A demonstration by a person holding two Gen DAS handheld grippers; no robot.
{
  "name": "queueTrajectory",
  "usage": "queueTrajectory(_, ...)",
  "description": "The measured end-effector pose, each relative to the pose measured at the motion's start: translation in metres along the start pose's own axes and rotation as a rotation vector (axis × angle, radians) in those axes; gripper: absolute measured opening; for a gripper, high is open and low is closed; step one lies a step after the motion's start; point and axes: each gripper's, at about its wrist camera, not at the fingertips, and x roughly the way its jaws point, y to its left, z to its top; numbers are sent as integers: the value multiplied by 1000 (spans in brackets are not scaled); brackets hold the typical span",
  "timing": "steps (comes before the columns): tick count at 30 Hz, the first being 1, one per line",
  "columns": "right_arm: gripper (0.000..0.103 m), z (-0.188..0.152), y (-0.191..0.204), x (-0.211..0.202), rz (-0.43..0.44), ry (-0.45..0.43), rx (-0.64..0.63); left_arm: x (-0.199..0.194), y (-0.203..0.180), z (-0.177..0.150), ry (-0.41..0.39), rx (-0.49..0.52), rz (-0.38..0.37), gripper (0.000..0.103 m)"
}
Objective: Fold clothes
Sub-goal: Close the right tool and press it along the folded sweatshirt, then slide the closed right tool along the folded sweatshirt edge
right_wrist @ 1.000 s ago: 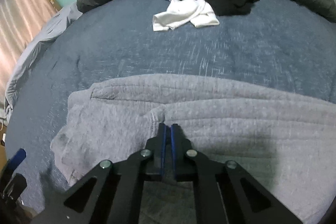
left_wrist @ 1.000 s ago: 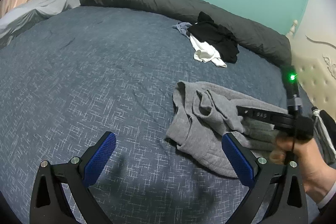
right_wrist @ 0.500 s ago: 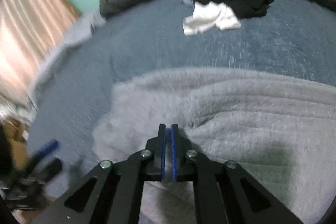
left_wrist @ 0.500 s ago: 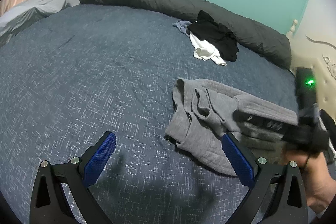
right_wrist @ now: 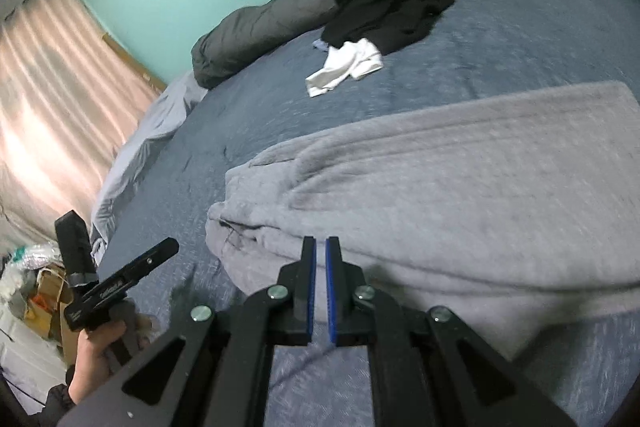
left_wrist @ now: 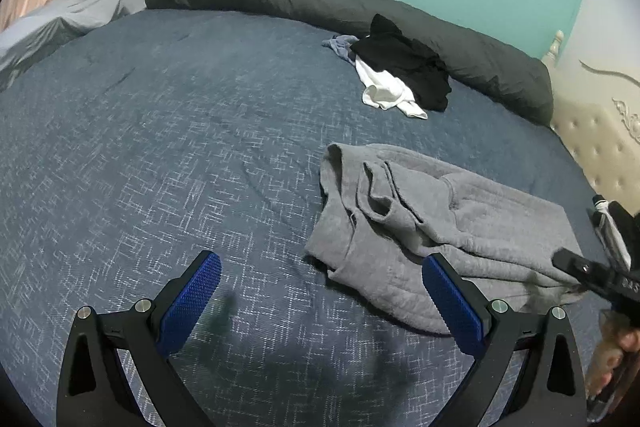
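A grey sweat garment (left_wrist: 432,211) lies crumpled on the blue bedspread (left_wrist: 160,155); in the right wrist view the garment (right_wrist: 460,187) is folded over and fills the middle. My left gripper (left_wrist: 320,261) hovers open over the bedspread, its right pad by the garment's near left edge. My right gripper (right_wrist: 320,245) is shut, its tips over the garment's near edge, and no cloth shows between the pads. From the left wrist view the right gripper (left_wrist: 580,269) pokes in at the right edge. A hand holds the left gripper (right_wrist: 120,279) at lower left.
A pile of black, white and blue clothes (left_wrist: 400,75) lies at the back of the bed. A rolled dark grey duvet (left_wrist: 320,3) runs along the teal wall. A cream tufted headboard (left_wrist: 600,139) is on the right; boxes and clutter (right_wrist: 36,287) sit beside the bed.
The right gripper has swung back and to the right, away from the garment's middle to its near edge, rolling as it went. The left gripper has stayed put and open.
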Motion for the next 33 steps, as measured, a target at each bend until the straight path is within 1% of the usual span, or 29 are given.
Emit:
queueTrajectory(4, 4, -8, -10, -15, 12, -21, 19, 6, -3, -1, 2, -4, 19, 103)
queueTrajectory(11, 4, -19, -28, -23, 6, -23, 56, 15, -12, -1, 1, 16, 55, 103)
queueTrajectory(13, 4, -22, -33, -22, 5, -17, 61, 17, -12, -1, 5, 4, 58, 103)
queueTrajectory(18, 4, -24, -42, -21, 10, -16, 72, 25, -17, -1, 26, -5, 55, 103)
queueTrajectory(21, 4, -23, -51, -25, 9, -20, 92, 31, -22, -2, 51, -17, 13, 103)
queueTrajectory(23, 4, -21, -58, -30, -7, -26, 103, 35, -26, -3, 63, -23, -3, 103)
queueTrajectory(28, 5, -17, -68, -38, -37, -37, 107, 43, -34, -5, 83, -9, 5, 103)
queueTrajectory(31, 5, -16, -74, -39, -36, -40, 123, 46, -35, -5, 89, -19, 13, 103)
queueTrajectory(33, 4, -17, -76, -34, -68, -6, 122, 45, -35, -6, 88, -14, 21, 103)
